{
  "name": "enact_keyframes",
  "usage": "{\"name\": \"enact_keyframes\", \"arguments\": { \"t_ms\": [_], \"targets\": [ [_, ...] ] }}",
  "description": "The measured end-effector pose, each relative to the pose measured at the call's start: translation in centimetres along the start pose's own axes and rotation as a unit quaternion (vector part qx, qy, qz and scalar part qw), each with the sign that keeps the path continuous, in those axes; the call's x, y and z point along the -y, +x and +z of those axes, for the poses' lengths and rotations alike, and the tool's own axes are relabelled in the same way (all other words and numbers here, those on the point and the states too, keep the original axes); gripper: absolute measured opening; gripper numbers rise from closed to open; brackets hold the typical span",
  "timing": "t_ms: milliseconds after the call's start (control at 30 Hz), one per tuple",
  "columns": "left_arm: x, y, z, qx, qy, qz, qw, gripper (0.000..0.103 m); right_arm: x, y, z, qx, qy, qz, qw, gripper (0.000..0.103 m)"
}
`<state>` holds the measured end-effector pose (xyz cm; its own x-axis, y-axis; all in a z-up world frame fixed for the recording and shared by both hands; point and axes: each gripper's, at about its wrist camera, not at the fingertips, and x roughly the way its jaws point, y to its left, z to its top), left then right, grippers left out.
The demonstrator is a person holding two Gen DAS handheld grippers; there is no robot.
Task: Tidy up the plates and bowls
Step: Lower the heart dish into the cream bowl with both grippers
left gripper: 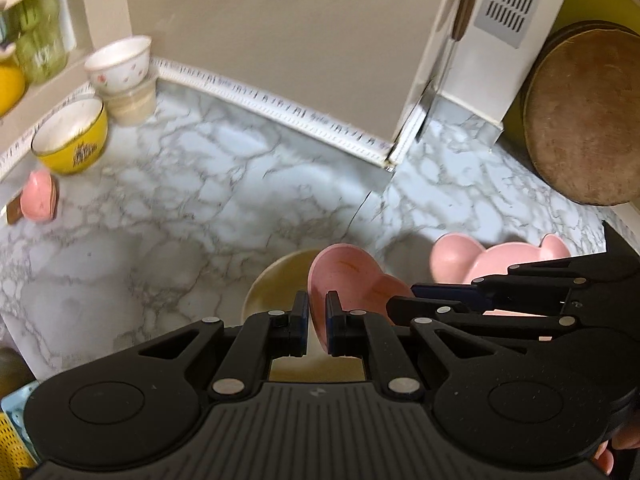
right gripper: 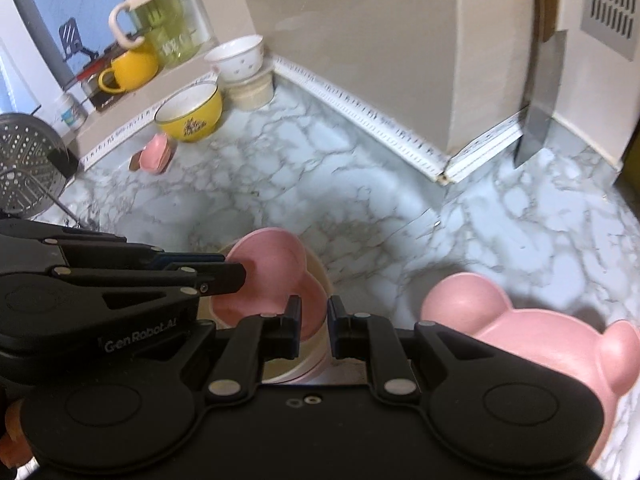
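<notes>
My left gripper (left gripper: 317, 322) is shut on the rim of a small pink bear-shaped dish (left gripper: 352, 280) and holds it tilted above a cream bowl (left gripper: 272, 284). The same dish (right gripper: 276, 276) and cream bowl (right gripper: 308, 356) show in the right wrist view, with the left gripper (right gripper: 230, 270) at the dish's left edge. My right gripper (right gripper: 314, 328) hovers over the bowl's rim with a narrow gap between its jaws and nothing held. A larger pink bear-shaped plate (right gripper: 532, 328) lies on the marble counter (right gripper: 360, 200) to the right; it also shows in the left wrist view (left gripper: 480, 260).
At the back left stand a yellow bowl (right gripper: 190, 114), a white floral bowl on a beige cup (right gripper: 238, 58), and a small pink dish (right gripper: 156, 152). A green jug (right gripper: 160, 20) and yellow mug (right gripper: 130, 70) sit on a ledge. A round wooden board (left gripper: 584, 116) leans at right.
</notes>
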<state>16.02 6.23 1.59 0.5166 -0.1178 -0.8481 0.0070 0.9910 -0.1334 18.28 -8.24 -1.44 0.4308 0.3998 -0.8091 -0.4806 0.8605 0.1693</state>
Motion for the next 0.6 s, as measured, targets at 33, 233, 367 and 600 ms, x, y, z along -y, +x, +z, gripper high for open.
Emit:
{"name": "enact_keyframes", "arguments": {
  "t_ms": [33,233,367,600],
  "targets": [
    [-0.3,0.2,-0.2,-0.003,-0.004,-0.003,1.0,0.008,0.0,0.5,-0.1,-0.005,-0.001,0.002,1.0,0.013],
    [-1.7,1.9,-1.0,-0.026,-0.019,-0.006,0.9995,0.008,-1.0,1.5,-0.3,-0.012,-0.021,-0.002,1.0,0.013],
    [-2.2,2.9,-1.3,-0.037,-0.025,-0.011,0.999,0.008,-1.6,2.1,-0.3,-0.019,-0.037,-0.011,0.999,0.013],
    [-2.4,3.5,-1.3,-0.04,-0.022,-0.011,0.9989,0.008,-1.5,2.9,-0.3,-0.031,-0.035,-0.01,0.999,0.013]
  ]
}}
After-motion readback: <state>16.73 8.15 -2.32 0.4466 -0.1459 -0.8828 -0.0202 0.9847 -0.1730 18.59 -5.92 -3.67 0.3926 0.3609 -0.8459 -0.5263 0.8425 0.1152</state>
